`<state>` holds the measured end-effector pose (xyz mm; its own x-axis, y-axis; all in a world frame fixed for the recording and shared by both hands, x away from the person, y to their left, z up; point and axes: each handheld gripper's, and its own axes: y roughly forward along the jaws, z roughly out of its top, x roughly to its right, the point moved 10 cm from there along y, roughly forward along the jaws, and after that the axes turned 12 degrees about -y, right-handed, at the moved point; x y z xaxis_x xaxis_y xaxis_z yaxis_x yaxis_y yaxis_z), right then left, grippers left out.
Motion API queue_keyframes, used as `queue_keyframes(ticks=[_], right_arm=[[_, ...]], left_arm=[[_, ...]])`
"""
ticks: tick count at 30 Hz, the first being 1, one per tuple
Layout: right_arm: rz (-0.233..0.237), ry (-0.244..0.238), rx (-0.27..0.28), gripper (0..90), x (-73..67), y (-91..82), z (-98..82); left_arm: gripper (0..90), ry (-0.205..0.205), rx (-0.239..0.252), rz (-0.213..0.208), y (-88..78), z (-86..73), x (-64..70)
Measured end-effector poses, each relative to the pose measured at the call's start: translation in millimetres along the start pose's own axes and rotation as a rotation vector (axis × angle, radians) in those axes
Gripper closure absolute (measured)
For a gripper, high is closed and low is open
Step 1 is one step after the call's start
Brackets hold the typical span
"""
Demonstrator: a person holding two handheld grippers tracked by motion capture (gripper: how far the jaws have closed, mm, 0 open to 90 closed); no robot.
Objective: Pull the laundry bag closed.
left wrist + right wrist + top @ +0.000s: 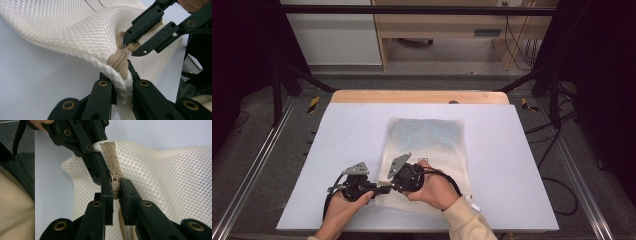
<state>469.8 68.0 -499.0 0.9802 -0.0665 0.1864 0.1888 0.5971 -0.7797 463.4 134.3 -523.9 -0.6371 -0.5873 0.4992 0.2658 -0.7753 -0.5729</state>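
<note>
A white mesh bag (427,142) lies flat on the pale table (512,150), its beige zipper (119,63) running along the near edge. My left gripper (122,75) is shut on the bag's corner hem at the zipper's end and lifts it slightly off the table. My right gripper (115,187) is shut on the zipper pull (114,179), right beside the left gripper (98,167). In the high view both grippers, left (382,190) and right (389,187), meet tip to tip at the bag's near left corner. From the left gripper view, the right gripper (130,46) comes in from the upper right.
A wooden strip (419,96) borders the table's far edge. Metal rails (254,170) run along both sides, and cables (557,195) lie on the floor to the right. A small white tag (475,206) sits by the right sleeve. Shelving stands beyond the table.
</note>
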Motion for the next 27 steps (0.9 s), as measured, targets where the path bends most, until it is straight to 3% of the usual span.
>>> queue_keyframes(ticks=[27], right_arm=[[0.003,-0.005,-0.008,82.2,-1.3,-1.5,-2.9]], left_arm=[[86.6,0.02,-0.004,0.007,2.1,-1.5,2.5]])
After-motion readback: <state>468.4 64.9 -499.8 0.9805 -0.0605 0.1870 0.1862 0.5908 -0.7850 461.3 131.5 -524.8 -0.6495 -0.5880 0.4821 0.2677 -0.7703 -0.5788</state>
